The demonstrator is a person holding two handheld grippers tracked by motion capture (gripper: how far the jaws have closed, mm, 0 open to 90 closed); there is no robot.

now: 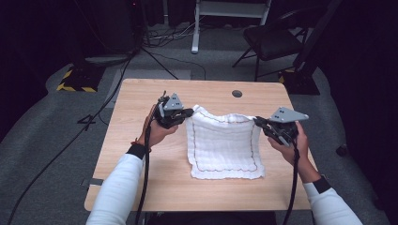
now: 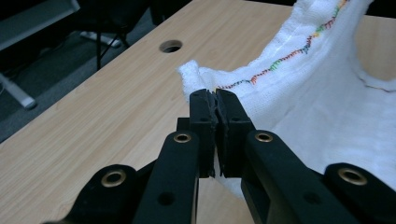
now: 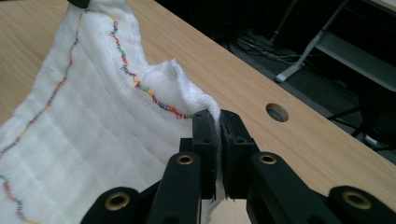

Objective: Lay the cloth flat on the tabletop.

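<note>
A white cloth (image 1: 224, 145) with a multicoloured stitched border hangs between my two grippers above the wooden table (image 1: 136, 140), its near edge still resting on the tabletop. My left gripper (image 1: 187, 112) is shut on the cloth's far left corner. In the left gripper view the jaws (image 2: 214, 100) pinch the white fabric (image 2: 317, 79) at its corner. My right gripper (image 1: 258, 121) is shut on the far right corner. In the right gripper view the closed jaws (image 3: 214, 119) hold the cloth (image 3: 79, 121) beside its stitched edge.
A round cable hole (image 1: 237, 93) is set in the table's far side, beyond the cloth. Behind the table stand a black chair (image 1: 272, 42) and a white desk frame (image 1: 206, 18). Cables run across the grey floor (image 1: 56, 136) at the left.
</note>
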